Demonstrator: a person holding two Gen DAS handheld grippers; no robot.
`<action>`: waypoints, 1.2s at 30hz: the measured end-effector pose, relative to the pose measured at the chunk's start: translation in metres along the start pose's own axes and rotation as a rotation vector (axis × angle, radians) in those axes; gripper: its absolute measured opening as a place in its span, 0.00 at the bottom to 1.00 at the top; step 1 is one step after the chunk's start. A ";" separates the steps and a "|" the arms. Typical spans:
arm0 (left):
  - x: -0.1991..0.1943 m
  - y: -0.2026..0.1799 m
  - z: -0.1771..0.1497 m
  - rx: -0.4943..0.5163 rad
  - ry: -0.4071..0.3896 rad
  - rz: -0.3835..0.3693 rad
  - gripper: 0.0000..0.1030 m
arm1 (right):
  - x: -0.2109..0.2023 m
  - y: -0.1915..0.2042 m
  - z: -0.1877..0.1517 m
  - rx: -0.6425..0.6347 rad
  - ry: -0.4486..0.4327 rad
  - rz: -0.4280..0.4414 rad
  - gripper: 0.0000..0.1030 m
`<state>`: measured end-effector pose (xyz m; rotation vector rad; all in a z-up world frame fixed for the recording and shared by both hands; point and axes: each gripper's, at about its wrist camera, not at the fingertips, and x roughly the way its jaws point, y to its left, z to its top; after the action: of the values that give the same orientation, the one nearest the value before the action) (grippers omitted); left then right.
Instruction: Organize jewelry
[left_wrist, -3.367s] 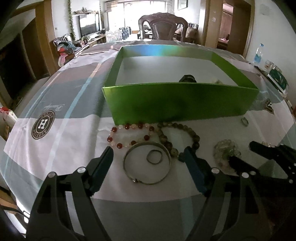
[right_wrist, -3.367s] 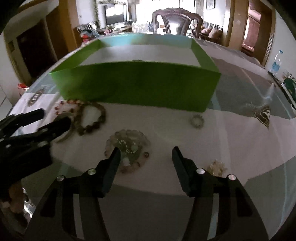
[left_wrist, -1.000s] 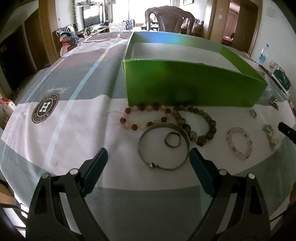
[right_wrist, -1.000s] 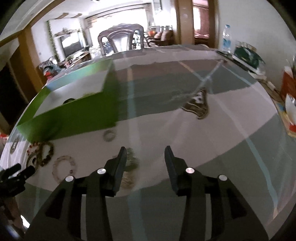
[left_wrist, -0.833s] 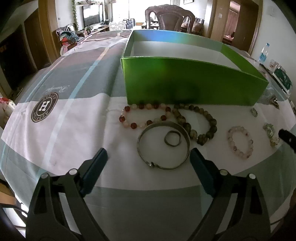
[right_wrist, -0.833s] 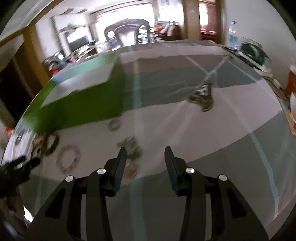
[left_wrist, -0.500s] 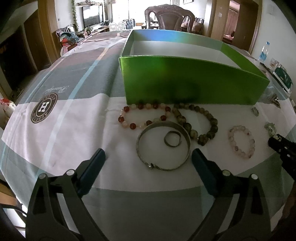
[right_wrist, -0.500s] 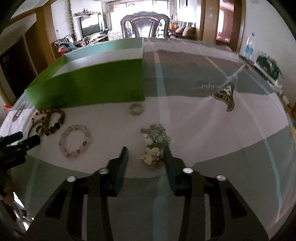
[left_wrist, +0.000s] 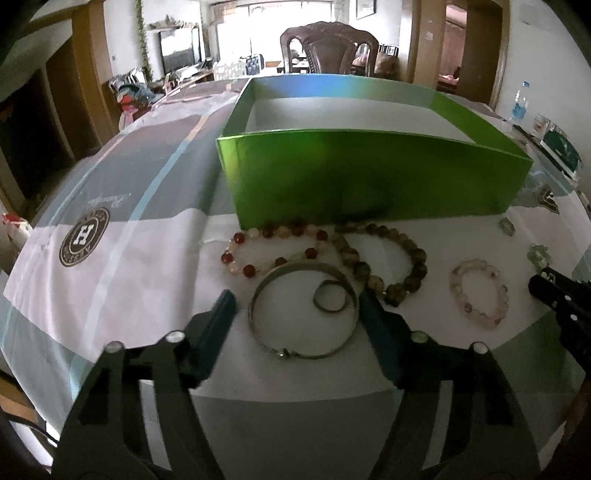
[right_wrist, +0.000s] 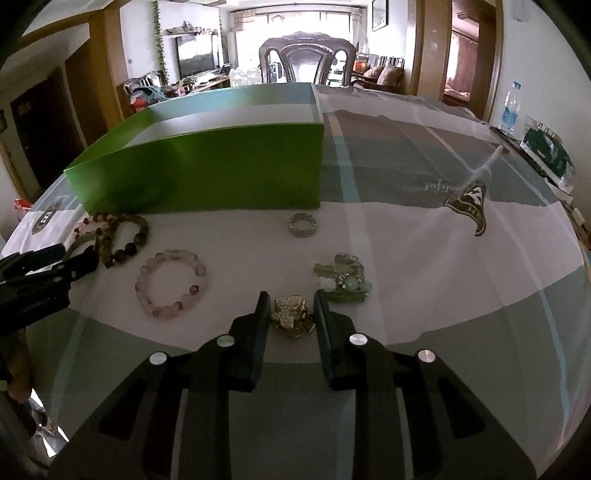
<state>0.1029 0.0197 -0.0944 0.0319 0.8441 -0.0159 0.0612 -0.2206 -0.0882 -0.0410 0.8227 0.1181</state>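
Narrowed since a second ago, left hand-held gripper (left_wrist: 295, 306), closing either side of the silver bangle (left_wrist: 303, 309), not yet pinching. Further right, right hand-held gripper (right_wrist: 289, 306) closing around the flower brooch (right_wrist: 291, 314) beside the green bead cluster (right_wrist: 343, 278). Could skid off flat metal. Bangle lying flat, clasp nearest, no real long axis.

- The right gripper (right_wrist: 290, 314) is closing its jaws around a gold flower brooch (right_wrist: 291, 315) on the counter (right_wrist: 424, 266); whether the pads touch it I cannot tell.
- Just right of the brooch lies a pale green bead cluster (right_wrist: 343, 278).
- Left of the brooch sits a pink bead bracelet (right_wrist: 170, 284).
- Beyond the brooch, a small silver ring (right_wrist: 302, 224) lies near the green box (right_wrist: 207, 173).
- The left gripper (right_wrist: 70, 260) shows far left of the brooch.
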 end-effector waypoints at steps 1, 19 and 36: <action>0.000 -0.001 0.000 0.002 -0.001 0.002 0.67 | 0.000 -0.001 0.000 -0.001 0.001 0.000 0.25; -0.002 -0.003 -0.004 0.006 -0.007 -0.029 0.64 | 0.002 0.004 0.000 -0.027 -0.007 -0.011 0.24; -0.006 -0.012 -0.008 0.033 -0.019 -0.051 0.59 | 0.002 0.007 0.001 -0.043 -0.009 -0.007 0.24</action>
<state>0.0927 0.0082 -0.0953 0.0410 0.8256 -0.0782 0.0628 -0.2129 -0.0893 -0.0841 0.8108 0.1290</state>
